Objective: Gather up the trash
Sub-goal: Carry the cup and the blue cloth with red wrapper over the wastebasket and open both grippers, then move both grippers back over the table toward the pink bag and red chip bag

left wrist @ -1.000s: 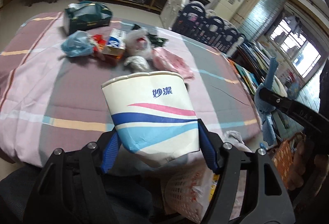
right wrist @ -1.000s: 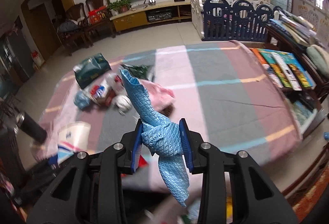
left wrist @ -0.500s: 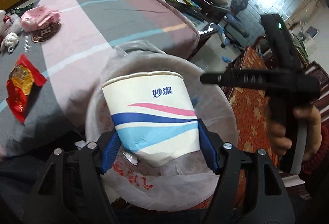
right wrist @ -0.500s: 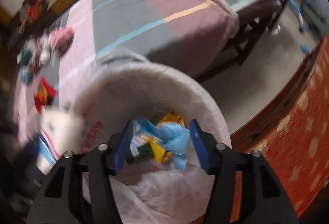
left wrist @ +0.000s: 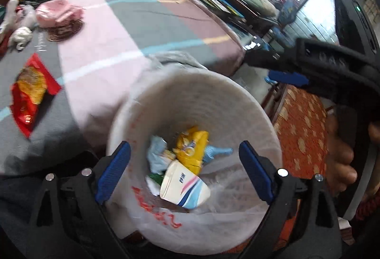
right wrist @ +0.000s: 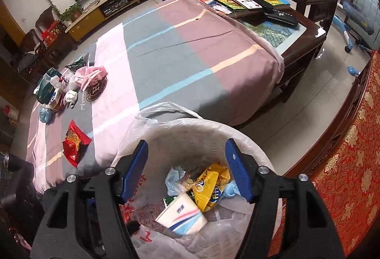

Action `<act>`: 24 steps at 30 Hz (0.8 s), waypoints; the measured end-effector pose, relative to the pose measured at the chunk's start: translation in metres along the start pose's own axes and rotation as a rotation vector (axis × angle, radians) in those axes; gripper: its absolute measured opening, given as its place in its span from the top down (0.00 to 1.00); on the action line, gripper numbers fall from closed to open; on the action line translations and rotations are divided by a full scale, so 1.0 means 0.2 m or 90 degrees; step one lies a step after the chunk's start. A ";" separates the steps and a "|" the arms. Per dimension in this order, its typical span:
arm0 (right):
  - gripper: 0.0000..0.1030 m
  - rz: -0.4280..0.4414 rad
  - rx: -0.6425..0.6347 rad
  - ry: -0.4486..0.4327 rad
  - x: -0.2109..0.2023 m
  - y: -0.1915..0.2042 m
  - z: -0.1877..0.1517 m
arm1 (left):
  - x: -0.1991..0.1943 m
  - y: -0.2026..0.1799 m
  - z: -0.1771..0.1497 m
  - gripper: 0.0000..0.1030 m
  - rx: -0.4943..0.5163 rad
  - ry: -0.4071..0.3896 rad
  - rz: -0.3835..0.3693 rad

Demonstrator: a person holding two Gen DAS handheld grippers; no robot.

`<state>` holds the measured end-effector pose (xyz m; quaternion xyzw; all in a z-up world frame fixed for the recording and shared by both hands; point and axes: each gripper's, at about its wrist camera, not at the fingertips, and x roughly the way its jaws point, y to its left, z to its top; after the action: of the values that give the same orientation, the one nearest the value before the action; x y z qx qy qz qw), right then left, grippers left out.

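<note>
Both loads have left the jaws since the earlier frames: the cup (left wrist: 184,189) that sat between our left pads now lies on its side in the bin (left wrist: 256,111), and the blue cloth (right wrist: 231,189) that the right gripper (right wrist: 186,170) carried lies beside it against the liner. Our left gripper (left wrist: 185,172) has just been opening and its jaws stand wide with nothing between them. The right jaws have also just been opening; they stand moderately wide and empty, over the bin mouth.

Release is complete, in our judgement. To finish the step well:

1. Keep both sets of jaws open while we lift clear, so no pad catches the liner (right wrist: 166,109), which is loose at the far rim.
2. Raise straight up before swinging toward the table (right wrist: 190,57). The two grippers are close together over the bin, and a sideways exit risks a knock.
3. Check that nothing rests on the rim. From here the cup, the yellow wrapper (left wrist: 192,147) and the tissue (left wrist: 156,152) all appear well inside.

Remaining trash stays on the table: a red packet (right wrist: 74,143) near the bin, and further away a cluster including a pink bag (right wrist: 91,76). We would take the red packet next, since it lies flat and alone, and approach it with narrow jaws at one edge.
</note>
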<state>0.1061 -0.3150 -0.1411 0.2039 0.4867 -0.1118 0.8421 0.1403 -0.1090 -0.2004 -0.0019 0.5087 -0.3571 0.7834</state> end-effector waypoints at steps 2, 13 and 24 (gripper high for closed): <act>0.35 0.000 0.000 -0.001 -0.01 0.00 0.01 | -0.03 0.04 0.02 0.11 -0.024 -0.026 0.030; 0.36 0.012 -0.009 0.020 0.07 0.08 -0.03 | -0.37 0.41 0.05 0.11 -0.148 -0.198 0.217; 0.36 0.023 -0.033 0.042 0.13 0.17 -0.08 | -0.39 0.60 0.02 0.11 -0.244 -0.193 0.214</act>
<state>0.1211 -0.2768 -0.1622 0.1945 0.5129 -0.0775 0.8325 0.1930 0.0225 -0.1802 -0.1190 0.4372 -0.1156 0.8839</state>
